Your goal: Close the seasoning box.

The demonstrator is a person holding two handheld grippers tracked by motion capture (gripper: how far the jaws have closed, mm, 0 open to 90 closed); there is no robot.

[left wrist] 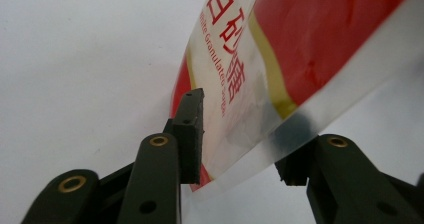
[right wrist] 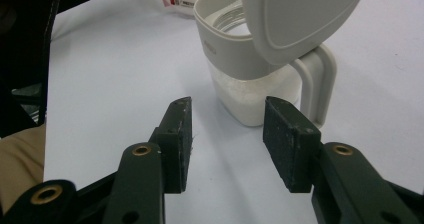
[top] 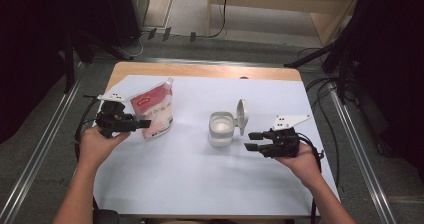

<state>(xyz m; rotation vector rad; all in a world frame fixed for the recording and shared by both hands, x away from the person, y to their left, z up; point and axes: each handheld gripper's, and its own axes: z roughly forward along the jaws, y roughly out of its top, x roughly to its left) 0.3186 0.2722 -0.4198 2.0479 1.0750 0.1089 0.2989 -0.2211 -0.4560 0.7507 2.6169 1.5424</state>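
High view gives us the white sheet (top: 200, 184) covering the surface, and we take the clear container (top: 221, 129) near its middle as our landmark: it holds white grains and its hinged lid (top: 242, 115) stands open on the side facing the right tongs (top: 254, 140). Those tongs lie just beside the container, not touching it, their jaws apart with nothing between them; in the right gripper view we see the container's handle (right wrist: 320, 79) beyond the gap. Well to the left of the container stands the red and white sugar pouch (top: 154, 109), upright and leaning a little. The left tongs (top: 142, 124) sit at its lower edge; in the left gripper view we see the pouch's clear edge (left wrist: 260, 134) between jaws that stand apart, one pad (left wrist: 192, 129) beside it.
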